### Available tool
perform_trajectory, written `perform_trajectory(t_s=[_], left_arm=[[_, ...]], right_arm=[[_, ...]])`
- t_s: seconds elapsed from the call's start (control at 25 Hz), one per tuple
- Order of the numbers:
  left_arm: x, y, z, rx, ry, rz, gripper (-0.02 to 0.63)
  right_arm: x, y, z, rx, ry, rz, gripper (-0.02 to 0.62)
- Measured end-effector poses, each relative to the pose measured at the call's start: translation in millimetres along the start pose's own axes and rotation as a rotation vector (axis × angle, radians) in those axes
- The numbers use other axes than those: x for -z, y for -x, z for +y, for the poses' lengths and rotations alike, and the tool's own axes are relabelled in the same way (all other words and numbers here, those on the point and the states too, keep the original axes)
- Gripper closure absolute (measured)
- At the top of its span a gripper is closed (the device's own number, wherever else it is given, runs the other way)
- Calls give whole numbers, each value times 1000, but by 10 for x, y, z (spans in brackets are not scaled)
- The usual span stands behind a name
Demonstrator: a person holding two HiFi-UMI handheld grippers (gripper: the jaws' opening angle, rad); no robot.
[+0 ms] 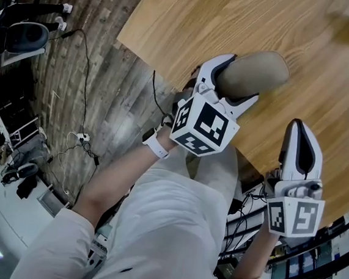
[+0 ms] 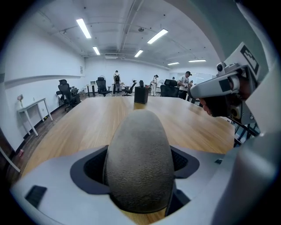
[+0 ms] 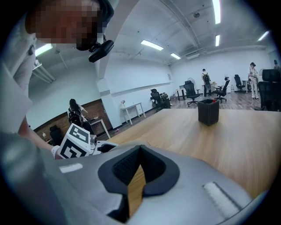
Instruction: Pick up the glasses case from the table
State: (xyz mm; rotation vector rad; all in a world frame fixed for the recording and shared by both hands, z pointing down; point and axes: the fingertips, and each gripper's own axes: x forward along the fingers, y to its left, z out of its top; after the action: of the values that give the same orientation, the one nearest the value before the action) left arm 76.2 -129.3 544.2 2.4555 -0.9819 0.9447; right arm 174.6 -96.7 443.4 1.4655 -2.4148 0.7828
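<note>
Looking along my left claw (image 1: 242,79), I see both jaws pressed against the flanks of the glasses case (image 2: 139,160). It is an egg-rounded, grey-tan shell with a pebbled, felt-like skin, out over the pale wood-grain bench (image 1: 186,17). My right claw (image 3: 139,153), at four o'clock from the left in the head view, is drawn together on nothing, its dark ribbed pads meeting.

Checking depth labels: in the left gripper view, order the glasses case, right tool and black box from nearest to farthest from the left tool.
1. glasses case: clamped between the jaws, centre.
2. right tool: off to the right.
3. black box: far down the table, centre.
</note>
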Motion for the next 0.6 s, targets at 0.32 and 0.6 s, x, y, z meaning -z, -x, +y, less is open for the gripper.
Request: perform_trajectory(t_s=[0.32,0.6], left_arm=[[-15,335,89,-41,33,-24,224],[-216,670,218,-75,67,-52,224]], right_arm=[[-146,5,172,-19,41,-33,584],[-449,8,318,-29,84,-56,584]])
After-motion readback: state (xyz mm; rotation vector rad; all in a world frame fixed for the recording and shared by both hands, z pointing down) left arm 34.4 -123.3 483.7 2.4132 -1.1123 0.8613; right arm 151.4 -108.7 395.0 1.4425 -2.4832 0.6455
